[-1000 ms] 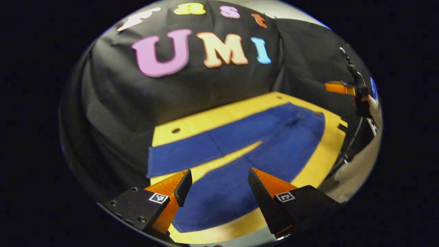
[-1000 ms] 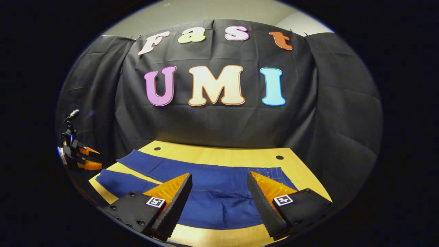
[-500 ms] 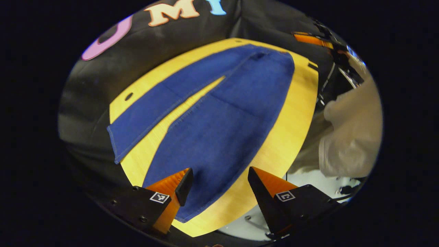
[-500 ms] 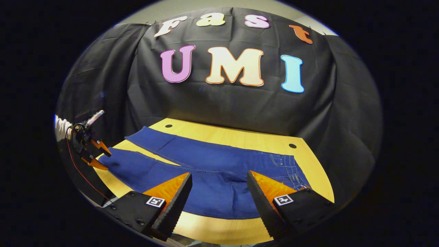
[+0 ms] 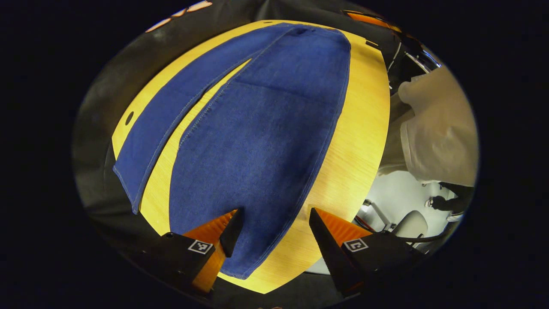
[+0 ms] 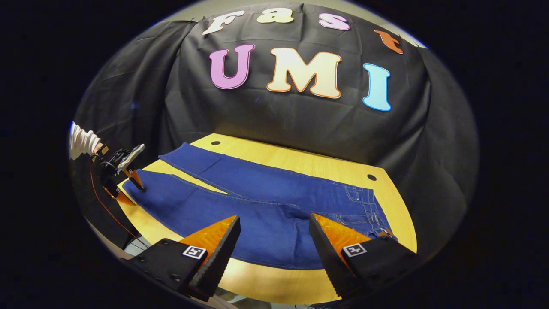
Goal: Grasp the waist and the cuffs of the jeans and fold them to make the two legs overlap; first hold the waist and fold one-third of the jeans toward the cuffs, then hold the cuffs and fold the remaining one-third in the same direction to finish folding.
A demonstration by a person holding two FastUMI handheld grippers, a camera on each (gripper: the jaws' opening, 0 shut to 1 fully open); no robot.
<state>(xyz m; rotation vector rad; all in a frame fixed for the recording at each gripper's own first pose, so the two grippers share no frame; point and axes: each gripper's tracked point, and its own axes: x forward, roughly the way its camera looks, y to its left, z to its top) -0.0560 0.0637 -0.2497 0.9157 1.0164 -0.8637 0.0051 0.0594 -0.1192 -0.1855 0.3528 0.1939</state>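
Lying flat on the worktop [image 6: 300,165] with legs apart, jeans [image 5: 257,141] just ahead of left gripper [image 5: 272,227] and right gripper [image 6: 274,236], both wide apart, ready to grab cuff and waist.

Light wooden table [image 6: 300,165] with two small round holes near far edge; blue jeans [image 6: 257,206] lie flat, unfolded, legs spread apart.

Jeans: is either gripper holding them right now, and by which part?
Nothing is held. The jeans lie flat on the table; the left gripper hovers open at a cuff, the right gripper open near the waist.
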